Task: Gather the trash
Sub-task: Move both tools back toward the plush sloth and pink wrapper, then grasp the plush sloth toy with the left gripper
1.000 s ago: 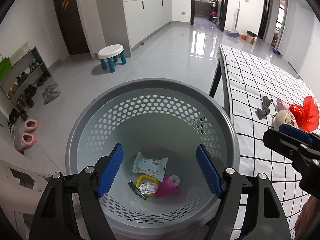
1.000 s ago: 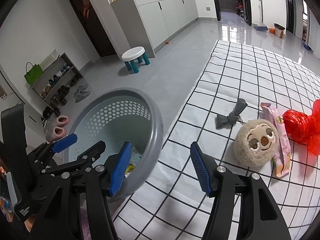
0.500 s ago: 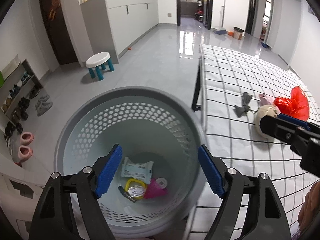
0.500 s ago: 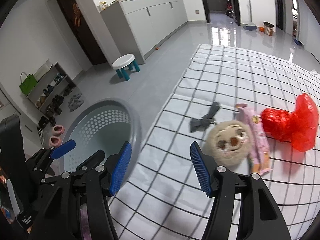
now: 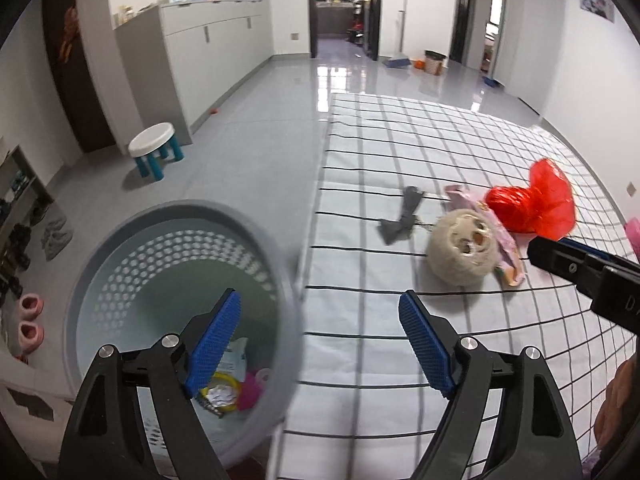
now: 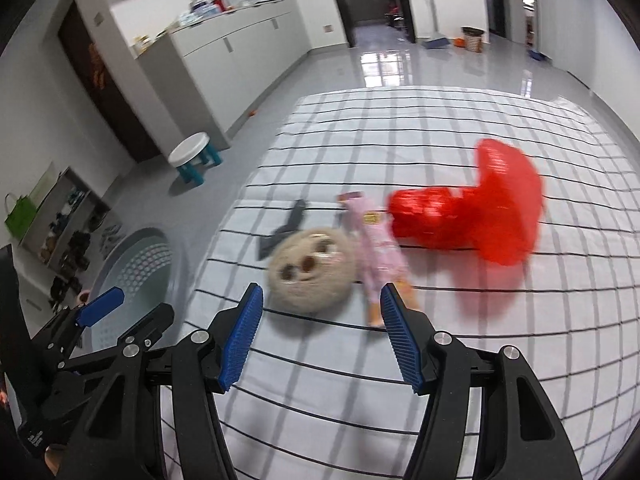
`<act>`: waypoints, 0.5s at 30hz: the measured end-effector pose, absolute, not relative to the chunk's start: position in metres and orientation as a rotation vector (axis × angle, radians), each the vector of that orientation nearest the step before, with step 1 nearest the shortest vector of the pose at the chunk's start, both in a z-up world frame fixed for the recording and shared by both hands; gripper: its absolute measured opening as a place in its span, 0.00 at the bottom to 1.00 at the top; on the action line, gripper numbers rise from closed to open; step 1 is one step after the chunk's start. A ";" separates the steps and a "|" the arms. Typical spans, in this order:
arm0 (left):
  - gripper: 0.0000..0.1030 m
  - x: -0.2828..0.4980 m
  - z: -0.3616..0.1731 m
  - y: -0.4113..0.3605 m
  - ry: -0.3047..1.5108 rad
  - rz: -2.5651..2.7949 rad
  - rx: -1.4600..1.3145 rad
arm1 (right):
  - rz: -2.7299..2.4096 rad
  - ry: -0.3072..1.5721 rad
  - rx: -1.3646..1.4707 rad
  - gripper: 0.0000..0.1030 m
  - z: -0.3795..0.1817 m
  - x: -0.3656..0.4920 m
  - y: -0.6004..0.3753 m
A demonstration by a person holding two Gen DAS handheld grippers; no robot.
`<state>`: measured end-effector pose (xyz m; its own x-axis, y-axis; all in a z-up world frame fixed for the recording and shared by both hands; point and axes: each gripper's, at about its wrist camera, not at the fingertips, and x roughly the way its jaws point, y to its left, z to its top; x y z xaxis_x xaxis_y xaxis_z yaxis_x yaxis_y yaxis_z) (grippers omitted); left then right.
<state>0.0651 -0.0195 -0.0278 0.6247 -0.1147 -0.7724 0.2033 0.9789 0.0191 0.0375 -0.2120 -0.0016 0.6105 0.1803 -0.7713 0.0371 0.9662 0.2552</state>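
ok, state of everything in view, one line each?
left tool: open, empty, over the bin edge
right tool: open, empty, near the plush and wrapper
grey bin: upright on the floor, trash at the bottom
red plastic bag: crumpled, lying on the checked cloth
pink wrapper: lying flat between plush and bag
round plush: face up
grey bow: lying flat
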 end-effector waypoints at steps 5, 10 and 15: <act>0.77 0.066 -0.033 -0.042 0.886 -0.226 0.130 | 0.015 0.919 0.277 0.57 -0.008 0.023 -0.246; 0.77 0.068 -0.035 -0.068 0.890 -0.274 0.153 | -0.045 0.916 0.281 0.57 -0.012 0.008 -0.269; 0.78 0.077 -0.040 -0.090 0.909 -0.314 0.166 | -0.070 0.908 0.309 0.57 -0.013 -0.003 -0.286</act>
